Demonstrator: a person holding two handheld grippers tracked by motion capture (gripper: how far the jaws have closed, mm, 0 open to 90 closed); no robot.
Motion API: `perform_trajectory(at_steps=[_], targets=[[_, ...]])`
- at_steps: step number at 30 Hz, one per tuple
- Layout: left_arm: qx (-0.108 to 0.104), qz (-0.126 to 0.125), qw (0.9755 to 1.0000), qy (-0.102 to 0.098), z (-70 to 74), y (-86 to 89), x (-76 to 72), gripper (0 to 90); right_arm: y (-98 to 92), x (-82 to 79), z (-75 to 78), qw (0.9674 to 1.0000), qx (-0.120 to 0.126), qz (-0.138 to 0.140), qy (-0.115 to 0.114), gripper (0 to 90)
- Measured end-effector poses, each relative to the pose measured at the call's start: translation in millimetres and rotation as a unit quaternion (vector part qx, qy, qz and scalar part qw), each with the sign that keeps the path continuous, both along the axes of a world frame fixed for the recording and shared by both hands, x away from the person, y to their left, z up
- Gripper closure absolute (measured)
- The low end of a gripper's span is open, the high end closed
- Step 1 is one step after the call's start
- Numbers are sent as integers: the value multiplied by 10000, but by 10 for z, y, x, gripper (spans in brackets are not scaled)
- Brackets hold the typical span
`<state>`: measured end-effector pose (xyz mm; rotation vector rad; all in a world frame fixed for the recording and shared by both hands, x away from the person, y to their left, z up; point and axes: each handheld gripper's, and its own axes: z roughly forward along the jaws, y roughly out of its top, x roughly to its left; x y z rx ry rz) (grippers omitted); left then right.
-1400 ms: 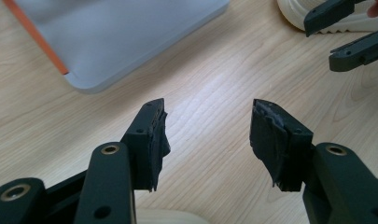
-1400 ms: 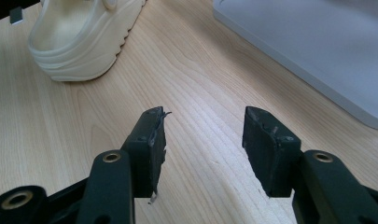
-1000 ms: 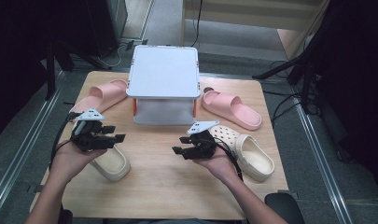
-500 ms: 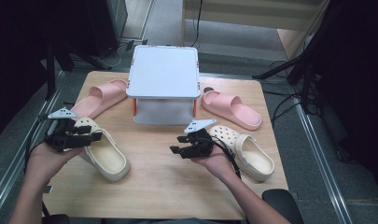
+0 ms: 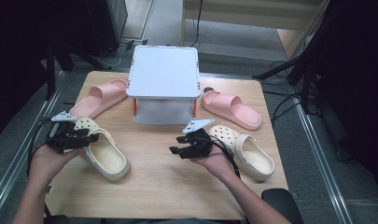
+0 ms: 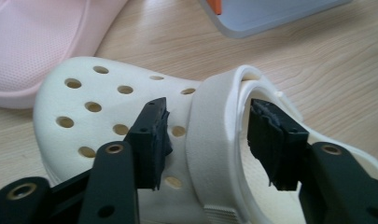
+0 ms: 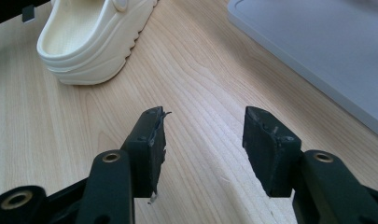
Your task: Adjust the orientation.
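A: What's biggest, seen from the grippers?

B: The wooden table (image 5: pixel 168 186), then the grey lidded box (image 5: pixel 164 84) ahead of both grippers, with a pink slide (image 5: pixel 99 97) beyond the left gripper and another pink slide (image 5: pixel 231 108) beyond the right one.

A: And the clogs?

B: The left cream clog (image 5: pixel 102 150) sits right at the left gripper (image 5: pixel 92 137). Its long axis runs from the holed toe, at that gripper's left jaw, back toward the person. The right cream clog (image 5: pixel 245 149) lies just beside the right gripper (image 5: pixel 178 144), on its outer side.

A: Which relation matters?

B: In the left gripper view, the left gripper's jaws stand apart and straddle the clog's strap (image 6: pixel 214 140): one jaw over the holed upper, one inside the opening. I judge that a squeeze would pinch the strap.

A: The right gripper?

B: Jaws spread, nothing between them, over bare wood.

A: Changes?

B: A second ago the left gripper was farther in over the table; it has swung outward onto the clog. The right has barely moved.
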<state>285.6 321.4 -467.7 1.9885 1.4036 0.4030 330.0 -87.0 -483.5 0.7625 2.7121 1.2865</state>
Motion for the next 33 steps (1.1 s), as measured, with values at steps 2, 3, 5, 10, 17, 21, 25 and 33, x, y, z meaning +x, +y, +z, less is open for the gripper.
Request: perform_trajectory(at_steps=[2, 3, 5, 10, 17, 21, 25, 33], targets=[[94, 18, 9999, -38, -5, 1, -4, 554, 1, 2, -4, 10000, -26, -8, 16, 494], [75, 3, 10000, -50, -10, 8, -3, 562, 2, 2, -5, 10000, -31, -7, 15, 493], [39, -74, 9999, -60, -6, 24, -7, 591, 2, 0, -4, 10000, -36, -8, 8, 493], [98, -162, 9998, 34, 38, 14, 5, 694, -6, 4, 1, 10000, -19, -30, 8, 491], [197, 41, 9998, -85, 246, 84, -51, 770, -20, 13, 4, 10000, 0, -23, 23, 491], [-41, 26, 9999, -156, 347, 96, -87, 782, -18, 17, 0, 10000, 8, -30, 34, 491], [-101, -155, 9995, -253, 472, 30, -117, 782, -21, 13, 4, 10000, 24, -21, 83, 492], [-307, -667, 9968, -322, 555, -240, -29, 780, -98, -26, 51, 9998, 137, -101, 96, 493]])
